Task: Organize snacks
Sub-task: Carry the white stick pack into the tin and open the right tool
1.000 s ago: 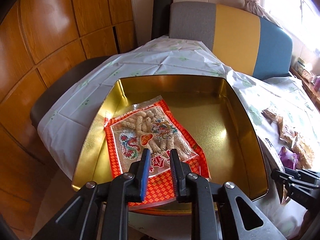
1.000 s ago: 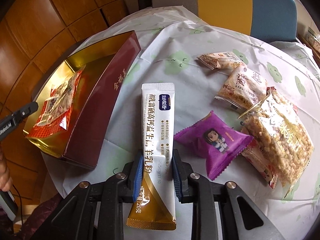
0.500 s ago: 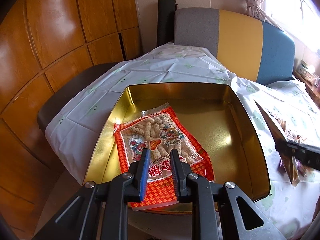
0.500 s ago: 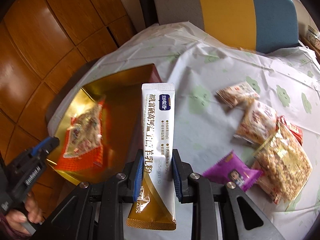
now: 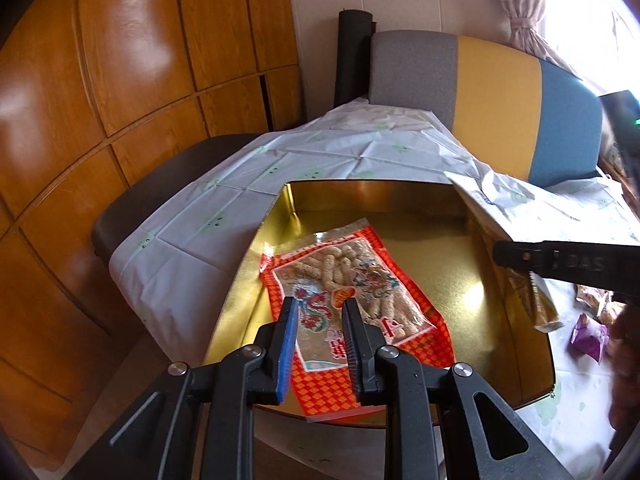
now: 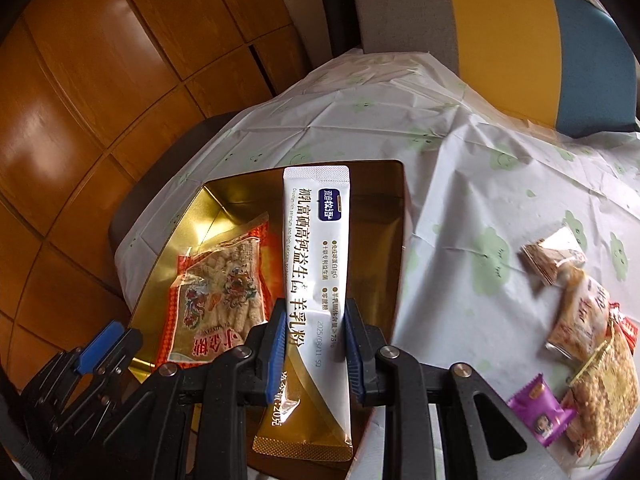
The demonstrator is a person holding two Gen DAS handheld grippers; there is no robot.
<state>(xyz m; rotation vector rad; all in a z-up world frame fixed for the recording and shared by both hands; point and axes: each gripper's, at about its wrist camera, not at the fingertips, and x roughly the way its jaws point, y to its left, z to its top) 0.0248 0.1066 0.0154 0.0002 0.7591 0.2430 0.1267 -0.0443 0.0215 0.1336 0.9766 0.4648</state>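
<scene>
Currently the right gripper (image 6: 316,344) clamps a white sachet (image 6: 316,264) by its lower half, the sachet reaching ahead over the gold box (image 6: 224,204). Left of its fingers the red cracker pack (image 6: 216,300) already lies inside. Best practice, judged: lower over the bare floor right of that pack, lay flat, then release. The left gripper (image 5: 320,344) hangs empty, jaws apart, over the box.

The left gripper (image 5: 318,322) hangs with jaws parted and bare; the right gripper (image 6: 316,340) is clamped.
</scene>
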